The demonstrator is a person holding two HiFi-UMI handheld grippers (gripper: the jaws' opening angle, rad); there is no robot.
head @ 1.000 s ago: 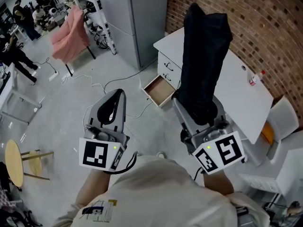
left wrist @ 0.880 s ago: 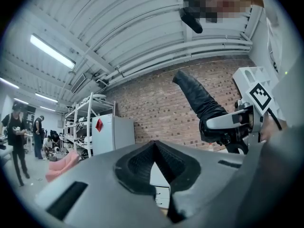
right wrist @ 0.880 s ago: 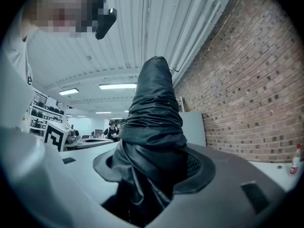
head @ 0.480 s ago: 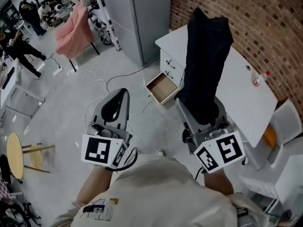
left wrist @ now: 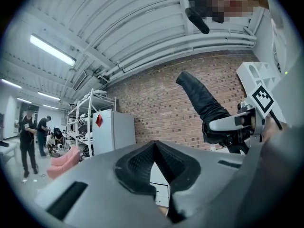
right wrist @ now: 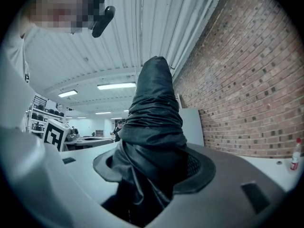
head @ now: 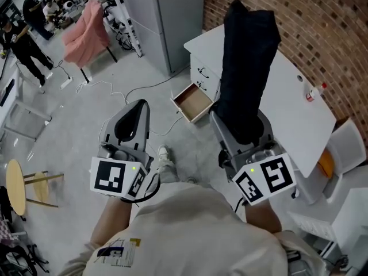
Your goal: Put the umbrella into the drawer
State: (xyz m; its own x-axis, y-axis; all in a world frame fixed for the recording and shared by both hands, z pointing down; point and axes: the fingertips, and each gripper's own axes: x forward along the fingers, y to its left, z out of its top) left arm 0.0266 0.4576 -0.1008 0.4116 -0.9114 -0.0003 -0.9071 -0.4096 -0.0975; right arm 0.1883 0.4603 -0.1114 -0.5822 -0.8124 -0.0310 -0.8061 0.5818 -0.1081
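Shoe [head: 163,153] has stepped forward; right gripper [head: 240,132] clenches umbrella [head: 247,56], left gripper [head: 140,106] jaws closed empty

A shoe [head: 163,153] newly in view on the floor [head: 75,134], right of the left gripper [head: 138,107].

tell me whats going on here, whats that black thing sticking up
A person holds a two-jaw tool in each hand. The right tool is clamped on a folded black umbrella, which juts out ahead of it. The left tool has its jaws together with nothing between them. Ahead, the drawer of the white desk by the brick wall is pulled open, and the umbrella is not yet in it.
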